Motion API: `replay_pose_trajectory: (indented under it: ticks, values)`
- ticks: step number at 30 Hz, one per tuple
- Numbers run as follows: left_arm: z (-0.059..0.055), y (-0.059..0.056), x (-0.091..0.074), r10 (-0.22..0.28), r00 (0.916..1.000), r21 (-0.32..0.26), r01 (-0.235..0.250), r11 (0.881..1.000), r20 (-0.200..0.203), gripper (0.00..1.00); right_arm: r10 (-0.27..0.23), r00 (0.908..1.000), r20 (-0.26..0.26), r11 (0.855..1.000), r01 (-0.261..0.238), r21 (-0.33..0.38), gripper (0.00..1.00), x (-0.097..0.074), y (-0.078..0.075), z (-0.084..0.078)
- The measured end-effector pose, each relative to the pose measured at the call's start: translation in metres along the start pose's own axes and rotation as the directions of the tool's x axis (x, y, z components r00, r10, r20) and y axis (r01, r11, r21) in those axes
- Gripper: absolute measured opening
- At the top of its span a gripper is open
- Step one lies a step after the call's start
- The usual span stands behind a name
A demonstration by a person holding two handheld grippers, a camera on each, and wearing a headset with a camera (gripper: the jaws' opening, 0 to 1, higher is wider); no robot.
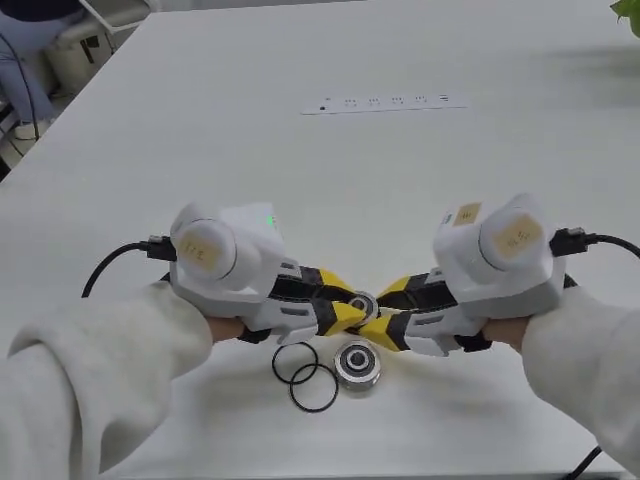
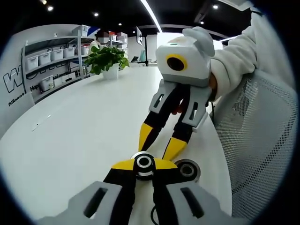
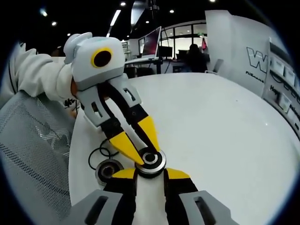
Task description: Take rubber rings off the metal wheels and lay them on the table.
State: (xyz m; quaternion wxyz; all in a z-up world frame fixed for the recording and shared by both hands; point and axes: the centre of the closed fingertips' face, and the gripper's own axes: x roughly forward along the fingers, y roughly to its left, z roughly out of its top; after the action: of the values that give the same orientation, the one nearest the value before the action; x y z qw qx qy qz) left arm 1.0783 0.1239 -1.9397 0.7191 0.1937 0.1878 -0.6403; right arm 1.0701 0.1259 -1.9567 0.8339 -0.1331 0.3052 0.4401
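Both clamp one metal wheel [image 1: 362, 302]: my left gripper [image 1: 347, 306] from its left, my right gripper [image 1: 386, 310] from its right, equally near.

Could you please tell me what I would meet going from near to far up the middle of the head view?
Rubber rings on the table → metal wheel gripped in the jaws → white power strip. The loose wheel beside the rings is left out, being level with them.
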Motion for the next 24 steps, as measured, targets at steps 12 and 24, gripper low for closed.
replay_pose_trajectory:
  ticks: [12,24]
  values:
    - [-0.0014,0.0028,-0.001,0.009,1.0,-0.014,-0.009,1.0,0.001,0.07,0.0,0.9997,-0.025,1.0,0.0,0.011,0.02,-0.0014,-0.0015,-0.0059]
    - [-0.0014,0.003,-0.0009,0.011,0.9999,-0.015,-0.011,1.0,-0.001,0.07,-0.041,0.9985,-0.037,0.995,0.044,0.088,0.0,-0.0037,-0.0098,-0.007]
